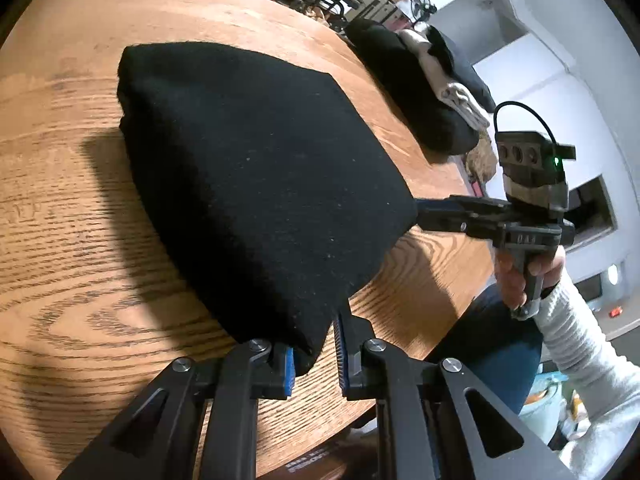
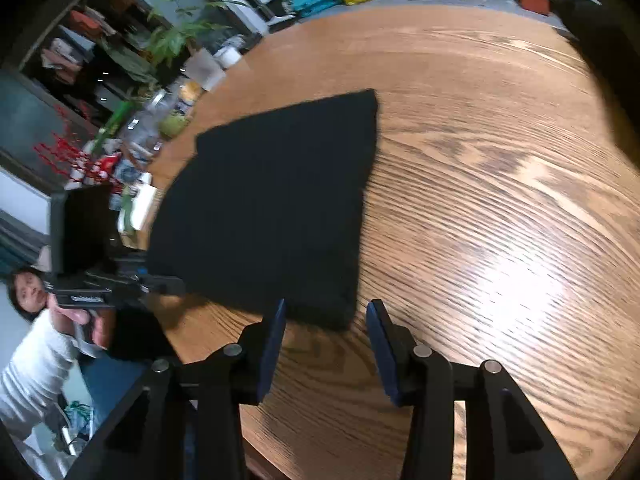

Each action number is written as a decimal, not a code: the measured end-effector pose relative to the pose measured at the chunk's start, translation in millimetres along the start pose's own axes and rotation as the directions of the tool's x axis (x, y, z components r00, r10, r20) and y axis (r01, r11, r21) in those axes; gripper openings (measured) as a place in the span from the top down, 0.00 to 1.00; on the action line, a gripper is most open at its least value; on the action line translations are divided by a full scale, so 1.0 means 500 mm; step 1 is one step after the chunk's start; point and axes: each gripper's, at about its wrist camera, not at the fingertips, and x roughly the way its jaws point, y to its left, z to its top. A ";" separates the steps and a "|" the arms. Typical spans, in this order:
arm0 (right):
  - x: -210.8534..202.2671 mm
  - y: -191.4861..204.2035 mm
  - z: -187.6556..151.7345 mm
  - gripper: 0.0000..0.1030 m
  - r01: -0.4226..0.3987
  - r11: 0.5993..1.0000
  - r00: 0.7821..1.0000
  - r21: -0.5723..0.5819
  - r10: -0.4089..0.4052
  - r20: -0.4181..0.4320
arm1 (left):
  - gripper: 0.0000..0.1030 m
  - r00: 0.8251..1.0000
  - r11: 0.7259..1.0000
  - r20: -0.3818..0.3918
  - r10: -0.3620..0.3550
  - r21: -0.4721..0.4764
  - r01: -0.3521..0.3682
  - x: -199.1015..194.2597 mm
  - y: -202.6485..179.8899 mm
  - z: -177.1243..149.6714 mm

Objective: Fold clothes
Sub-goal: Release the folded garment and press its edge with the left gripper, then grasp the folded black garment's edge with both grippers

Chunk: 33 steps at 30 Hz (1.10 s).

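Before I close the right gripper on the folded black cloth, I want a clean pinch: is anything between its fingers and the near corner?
Nothing visible. The right gripper stands open over bare round wooden table, with the folded black cloth corner just ahead, between its fingertips.

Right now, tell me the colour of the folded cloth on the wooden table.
Plain black folded cloth; left wrist view shows it best.

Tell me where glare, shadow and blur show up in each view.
Left wrist view: sharp; the black cloth throws a dark shadow leftward on the wooden table; edges bend from the fisheye lens. Right wrist view: bright glare on the table right of the cloth, and the whole picture is slightly smeared.
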 end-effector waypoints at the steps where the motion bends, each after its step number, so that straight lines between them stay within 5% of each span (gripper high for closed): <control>1: 0.013 0.008 0.000 0.58 0.000 1.000 1.000 -0.012 0.000 -0.018 | 0.86 1.000 1.000 -0.002 -0.001 -0.011 0.001 0.001 0.001 -0.001; 7: 0.032 0.047 -0.017 0.65 -0.030 0.999 0.997 -0.030 0.028 -0.072 | 0.86 0.998 0.997 0.034 0.055 0.055 -0.057 -0.044 -0.029 -0.047; 10: 0.012 0.071 -0.038 0.82 -0.082 0.995 0.994 -0.057 0.078 -0.077 | 0.86 1.000 0.999 -0.001 0.025 0.032 -0.025 -0.063 -0.028 -0.075; 14: 0.051 0.063 -0.056 0.88 -0.078 0.997 0.985 -0.006 0.076 -0.157 | 0.88 0.991 0.980 -0.094 -0.099 -0.179 0.081 -0.023 0.043 -0.064; 17: 0.087 -0.004 -0.032 0.85 -0.133 0.976 0.960 0.172 0.170 -0.222 | 0.85 0.970 0.902 -0.030 -0.239 -0.378 0.211 -0.004 0.121 -0.060; 18: 0.088 -0.022 -0.027 0.80 -0.132 0.965 0.962 0.228 0.180 -0.207 | 0.84 0.974 0.913 -0.026 -0.226 -0.354 0.202 -0.009 0.114 -0.059; 19: 0.081 -0.036 -0.027 0.57 -0.106 0.959 0.968 0.264 0.161 -0.194 | 0.80 0.979 0.929 -0.022 -0.205 -0.319 0.187 -0.016 0.102 -0.058; 20: 0.070 -0.040 -0.027 0.54 -0.088 0.958 0.974 0.272 0.140 -0.177 | 0.75 0.993 0.976 -0.015 -0.118 -0.184 0.114 -0.035 0.057 -0.059; 22: 0.027 -0.036 -0.026 0.55 -0.065 0.971 0.991 0.231 0.090 -0.100 | 0.21 1.000 0.999 0.026 -0.013 0.040 0.012 -0.070 -0.019 -0.066; 23: 0.010 -0.028 -0.021 0.54 -0.034 0.981 0.997 0.192 0.046 -0.060 | 0.16 0.998 0.995 0.053 -0.013 0.099 0.008 -0.090 -0.041 -0.069; 28: 0.013 0.002 0.005 0.52 -0.022 0.994 0.999 0.104 0.026 -0.040 | 0.16 0.989 0.973 0.131 0.069 0.209 -0.096 -0.121 -0.067 -0.061; 33: 0.050 0.034 0.014 0.56 0.003 1.000 0.999 0.003 -0.003 -0.054 | 0.17 0.964 0.915 0.192 0.184 0.324 -0.239 -0.063 -0.061 -0.043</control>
